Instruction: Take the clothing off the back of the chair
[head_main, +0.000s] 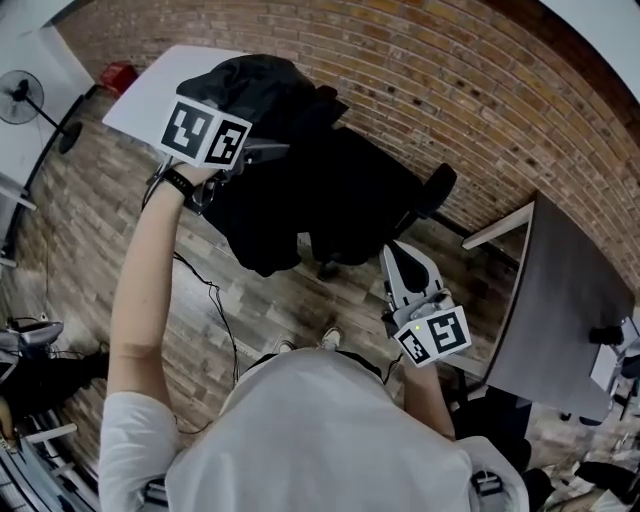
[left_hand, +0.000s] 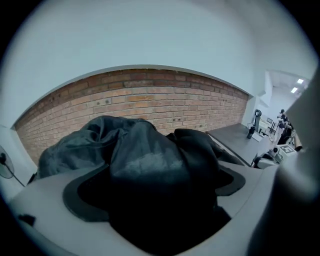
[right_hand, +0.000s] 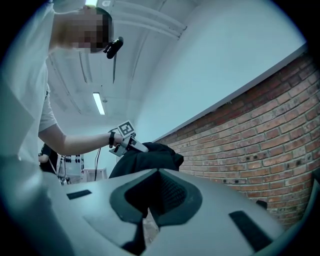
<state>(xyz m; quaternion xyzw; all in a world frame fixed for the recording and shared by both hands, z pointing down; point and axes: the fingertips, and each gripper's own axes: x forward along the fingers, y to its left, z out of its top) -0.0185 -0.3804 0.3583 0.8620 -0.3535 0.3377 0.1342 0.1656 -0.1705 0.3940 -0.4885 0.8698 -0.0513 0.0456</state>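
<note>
The left tool (head_main: 264, 152) is raised at arm's length and its jaws are clamped on a bunched fold of the black clothing (head_main: 262, 215); in the left gripper view the dark fabric (left_hand: 145, 155) fills the space between the pads of the left tool (left_hand: 159, 192) and spills forward over them. The rest of the garment hangs down from that grip, in front of the black chair (head_main: 436, 190); dark cloth against dark upholstery makes it hard to say whether the lower folds touch the chair's back or hang just clear of it.

The right tool (head_main: 398, 258) is held low, near the person's body and beside the chair, with its tips pointing toward the seat; the right gripper view shows the pads of the right tool (right_hand: 150, 200) pressed together with nothing between them, and beyond them the lifted clothing (right_hand: 150, 155) under the other tool.

The brick wall (head_main: 450, 80) curves close behind the chair; a white bench (head_main: 150, 90) lies beyond the raised garment, and the corner of a grey bench (head_main: 565, 290) comes near the right tool; open wooden floor (head_main: 230, 300) lies between the person and the chair.
</note>
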